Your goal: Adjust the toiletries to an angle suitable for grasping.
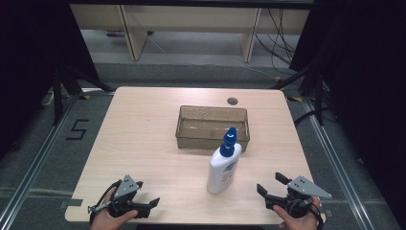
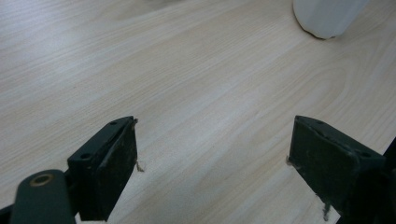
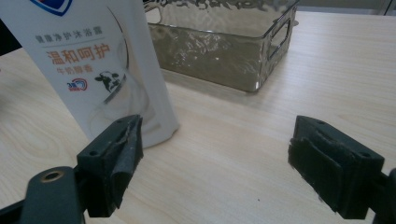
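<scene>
Bottle (image 1: 224, 164) stands upright on the counter (image 1: 143, 143), between the two tools and just in front of the tray (image 1: 212, 127). The left tool (image 1: 143, 207) rests low at the near edge, its jaws spread wide with nothing between them; its own view shows bare wood ahead and the bottle's white base at the top right. The right tool (image 1: 269, 189) is also released, jaws apart and empty, aimed toward the bottle, whose printed label sits just beyond its left jaw in its own view. Both seem parked at the near edge, clear of the bottle. The bottle's blue cap (image 1: 230, 140) overlaps the tray's near wall. The tray looks empty, probably the bottle's destination.
</scene>
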`<state>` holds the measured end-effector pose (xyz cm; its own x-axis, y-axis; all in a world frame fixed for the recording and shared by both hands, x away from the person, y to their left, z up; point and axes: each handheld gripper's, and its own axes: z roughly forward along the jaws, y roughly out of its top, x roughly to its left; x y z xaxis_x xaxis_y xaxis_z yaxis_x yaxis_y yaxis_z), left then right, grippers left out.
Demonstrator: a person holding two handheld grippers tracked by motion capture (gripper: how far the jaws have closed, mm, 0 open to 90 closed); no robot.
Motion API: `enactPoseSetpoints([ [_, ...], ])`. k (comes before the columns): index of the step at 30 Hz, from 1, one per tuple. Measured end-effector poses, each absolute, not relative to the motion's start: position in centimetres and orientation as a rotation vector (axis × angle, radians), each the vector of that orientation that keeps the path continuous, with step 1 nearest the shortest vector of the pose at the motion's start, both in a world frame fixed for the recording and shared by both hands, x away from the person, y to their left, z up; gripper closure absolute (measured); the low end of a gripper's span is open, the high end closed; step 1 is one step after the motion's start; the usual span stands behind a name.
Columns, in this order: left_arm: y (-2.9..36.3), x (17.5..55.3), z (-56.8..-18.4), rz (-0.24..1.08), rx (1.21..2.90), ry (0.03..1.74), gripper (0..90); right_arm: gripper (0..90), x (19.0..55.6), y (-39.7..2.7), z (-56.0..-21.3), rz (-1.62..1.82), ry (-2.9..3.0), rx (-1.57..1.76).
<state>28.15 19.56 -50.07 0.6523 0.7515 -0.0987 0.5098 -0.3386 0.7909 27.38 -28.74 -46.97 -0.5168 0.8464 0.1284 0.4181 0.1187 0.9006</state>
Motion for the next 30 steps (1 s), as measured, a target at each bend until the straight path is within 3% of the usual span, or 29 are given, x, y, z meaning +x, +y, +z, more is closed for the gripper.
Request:
enactPoseSetpoints([
  [16, 19.7, 28.2, -49.9, 0.362, 2.028, 0.964, 14.9, 16.7, 27.0, -28.0, -45.1, 1.433, 1.946, 1.202],
  [30, 19.5, 28.1, -50.0, 0.358, 1.997, 0.974, 14.8, 24.4, 27.4, -26.6, -41.7, 1.468, 1.943, 1.023],
])
